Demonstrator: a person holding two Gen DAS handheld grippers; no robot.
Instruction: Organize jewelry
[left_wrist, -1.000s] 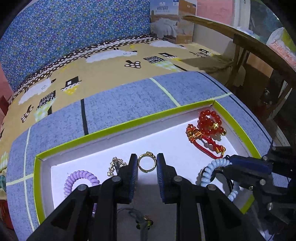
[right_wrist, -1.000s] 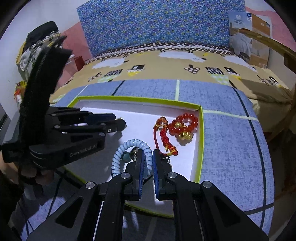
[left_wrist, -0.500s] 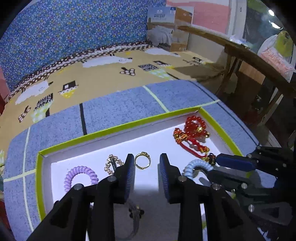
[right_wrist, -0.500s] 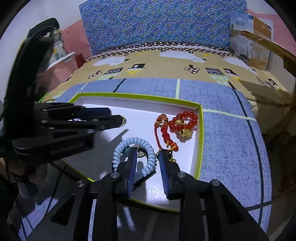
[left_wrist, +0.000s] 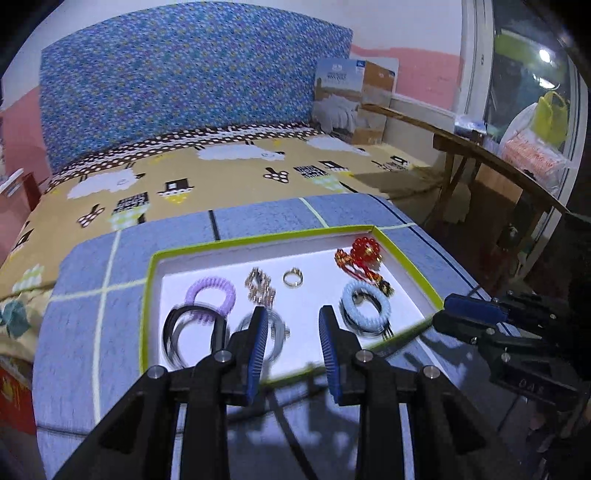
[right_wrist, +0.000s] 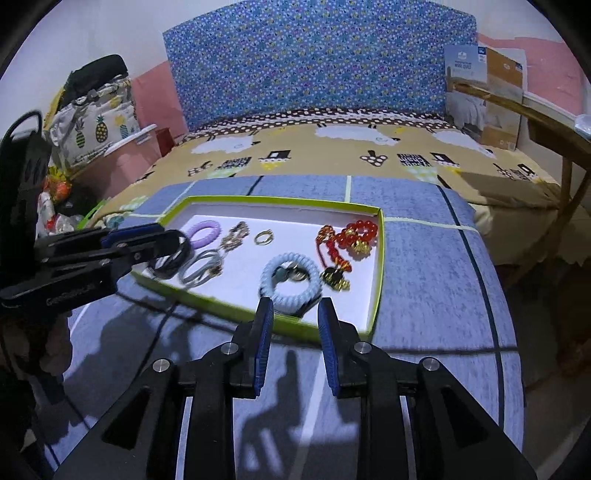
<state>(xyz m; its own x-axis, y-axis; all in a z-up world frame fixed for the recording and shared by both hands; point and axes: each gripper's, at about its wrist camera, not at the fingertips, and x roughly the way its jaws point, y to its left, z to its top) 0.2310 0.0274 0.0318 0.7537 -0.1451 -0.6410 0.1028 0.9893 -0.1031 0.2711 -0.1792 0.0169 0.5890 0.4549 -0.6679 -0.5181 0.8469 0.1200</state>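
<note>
here we hold the left tool (left_wrist: 293, 332) and the right tool (right_wrist: 295, 319) just short of the near rim of the shallow white tray with the lime-green edge (right_wrist: 291, 201), both with their blue pads apart and nothing between them. the tray sits on a blue-grey checked blanket (right_wrist: 424, 266) on the bed, and all the jewelry lies inside it: a lilac coiled hair tie (left_wrist: 210, 295), a small gold-toned chain piece (left_wrist: 260, 288), a thin gold ring (left_wrist: 293, 277), a red bead bracelet with gold charms and red cord (right_wrist: 349, 236), a pale blue coiled bracelet (right_wrist: 290, 282), plus dark and grey bands (right_wrist: 184, 264) at the near left corner, blurred in our view. we judge everything light. the coils look springy and soft, so we would pinch across one strand. the ring is hard, slick and flat on the tray floor, likely to skid; we would nip its raised rim. the chain would sag, and the beads could roll.
</note>
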